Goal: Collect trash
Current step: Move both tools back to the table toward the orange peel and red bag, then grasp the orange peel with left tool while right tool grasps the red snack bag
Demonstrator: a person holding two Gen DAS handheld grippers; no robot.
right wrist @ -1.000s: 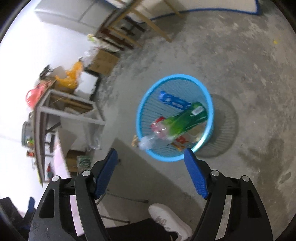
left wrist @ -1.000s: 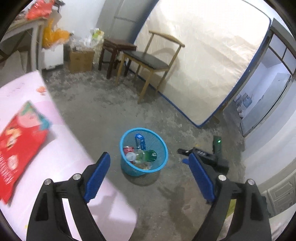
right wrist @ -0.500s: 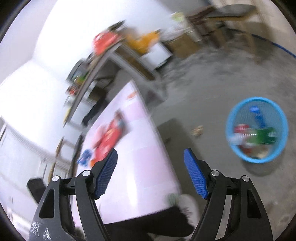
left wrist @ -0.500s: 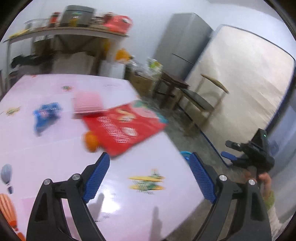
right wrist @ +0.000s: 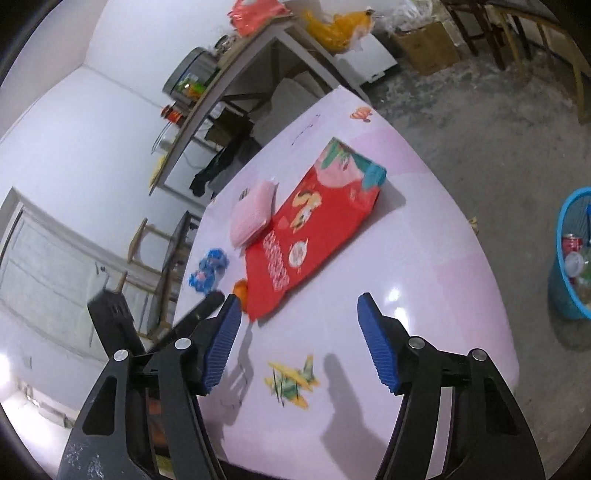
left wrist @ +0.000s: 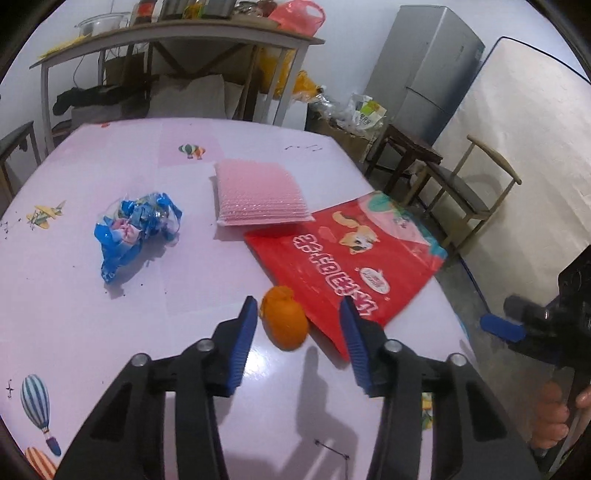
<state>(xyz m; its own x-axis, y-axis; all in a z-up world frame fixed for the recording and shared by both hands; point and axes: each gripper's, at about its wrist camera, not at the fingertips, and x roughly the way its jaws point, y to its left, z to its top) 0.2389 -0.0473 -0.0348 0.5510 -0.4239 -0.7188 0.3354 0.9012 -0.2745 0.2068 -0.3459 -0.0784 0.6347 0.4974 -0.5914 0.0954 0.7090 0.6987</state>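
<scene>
An orange mandarin peel (left wrist: pixel 284 325) lies on the pink table (left wrist: pixel 110 314) between the jaws of my left gripper (left wrist: pixel 298 314). The jaws are closing; a gap shows on the peel's right side. A red snack bag (left wrist: pixel 347 266), a pink bubble mailer (left wrist: pixel 258 195) and a crumpled blue wrapper (left wrist: pixel 136 229) lie farther back. My right gripper (right wrist: pixel 299 306) hovers over the table's near part, its jaws closing on nothing. The blue trash basket (right wrist: pixel 576 254) stands on the floor at the right, holding bottles and cans.
A chair (left wrist: pixel 469 192), a small stool (left wrist: pixel 410 155) and a fridge (left wrist: pixel 424 70) stand past the table's right edge. A cluttered shelf table (left wrist: pixel 166 33) runs along the back wall. A person's hand (left wrist: pixel 554 417) holds the right gripper.
Both views have swung from the floor basket round to the table. The left jaws have narrowed around the orange peel. The right jaws have narrowed a little.
</scene>
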